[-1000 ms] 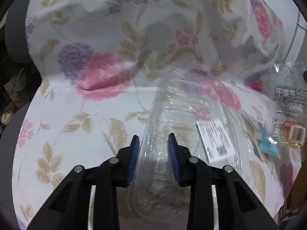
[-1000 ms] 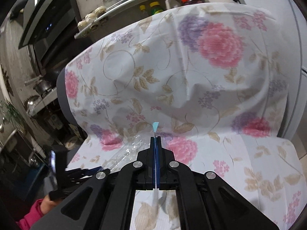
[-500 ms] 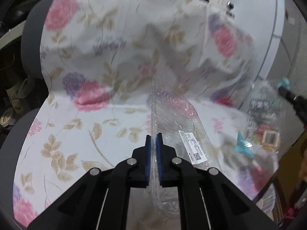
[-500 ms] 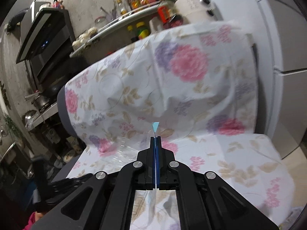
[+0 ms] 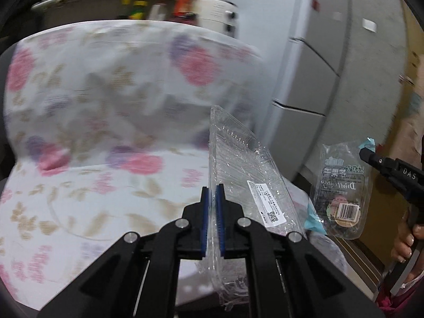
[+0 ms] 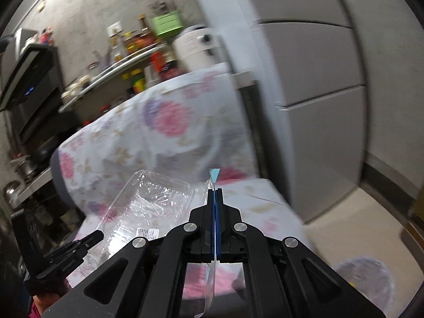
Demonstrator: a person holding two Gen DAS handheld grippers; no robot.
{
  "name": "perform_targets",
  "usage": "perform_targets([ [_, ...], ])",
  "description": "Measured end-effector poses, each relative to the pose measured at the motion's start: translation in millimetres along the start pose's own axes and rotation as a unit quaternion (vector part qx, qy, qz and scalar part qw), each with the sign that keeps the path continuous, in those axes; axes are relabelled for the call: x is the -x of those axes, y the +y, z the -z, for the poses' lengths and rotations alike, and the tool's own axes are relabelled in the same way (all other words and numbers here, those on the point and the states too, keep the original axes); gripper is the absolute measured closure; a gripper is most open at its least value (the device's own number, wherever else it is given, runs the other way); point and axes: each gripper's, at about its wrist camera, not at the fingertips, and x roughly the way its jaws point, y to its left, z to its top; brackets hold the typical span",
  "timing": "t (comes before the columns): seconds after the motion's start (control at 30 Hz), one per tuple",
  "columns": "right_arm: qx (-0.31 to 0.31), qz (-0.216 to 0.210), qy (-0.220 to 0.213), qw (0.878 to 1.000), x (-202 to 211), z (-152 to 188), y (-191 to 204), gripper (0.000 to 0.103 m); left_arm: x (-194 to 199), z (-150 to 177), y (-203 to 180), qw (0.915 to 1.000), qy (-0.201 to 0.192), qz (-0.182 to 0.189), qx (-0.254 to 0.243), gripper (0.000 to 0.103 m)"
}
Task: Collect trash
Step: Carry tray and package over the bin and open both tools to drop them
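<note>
My left gripper (image 5: 212,193) is shut on a clear plastic clamshell tray (image 5: 238,164) with a white barcode label, held in the air above the floral-covered seat. The tray also shows in the right wrist view (image 6: 151,204), with the left gripper (image 6: 96,235) at its lower left. My right gripper (image 6: 215,192) is shut on a clear snack wrapper with a light-blue corner (image 6: 214,175). In the left wrist view that wrapper (image 5: 341,196) hangs from the right gripper (image 5: 364,153) at the right.
A chair draped in floral cloth (image 5: 106,122) fills the left. A grey refrigerator (image 6: 318,79) stands to the right. A shelf with bottles (image 6: 127,53) and a white appliance (image 6: 196,47) sits behind. A translucent bag (image 6: 368,283) lies on the floor at lower right.
My left gripper closed on the clamshell tray and lifted it off the seat. Both grippers swung right toward the refrigerator, the right one still holding the wrapper.
</note>
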Motion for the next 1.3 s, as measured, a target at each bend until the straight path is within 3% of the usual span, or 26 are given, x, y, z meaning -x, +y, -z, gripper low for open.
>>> perform_targets([
  [0.2,-0.040,0.093,-0.035,0.994,65.9,16.4,-67.6,0.103,-11.6,18.2,-78.9,0.9966,-0.008,0.063,-0.053,0.099],
  [0.43,-0.051,0.204,-0.083,0.974,126.8,49.2,-124.2,0.102,-29.6,45.4,-160.7,0.9866,0.004,0.124,-0.106,0.099],
  [0.73,-0.074,0.236,-0.045,0.968,115.1,88.1,-179.9,0.102,-80.0,86.9,-229.1,0.9734,0.062,0.162,-0.150,0.099],
  [1.0,-0.123,0.225,0.015,0.966,72.0,110.6,-225.7,0.097,-117.6,96.1,-252.5,0.9680,0.100,0.166,-0.159,0.099],
  [1.07,-0.136,0.224,0.025,0.965,61.7,113.5,-235.2,0.093,-129.7,97.3,-256.3,0.9657,0.118,0.171,-0.156,0.095],
  [1.1,-0.141,0.227,0.031,0.963,56.6,115.4,-240.1,0.091,-134.9,97.4,-257.1,0.9652,0.126,0.170,-0.154,0.081],
  [1.13,-0.146,0.226,0.040,0.962,50.9,117.5,-244.8,0.084,-141.1,98.7,-256.5,0.9636,0.138,0.175,-0.148,0.060],
  [1.17,-0.152,0.224,0.047,0.962,47.1,119.5,-248.8,0.076,-144.4,99.2,-255.9,0.9640,0.142,0.174,-0.142,0.054],
  [1.3,-0.164,0.224,0.060,0.959,43.4,125.6,-251.9,0.071,-147.8,100.4,-245.5,0.9644,0.149,0.171,-0.136,0.053],
])
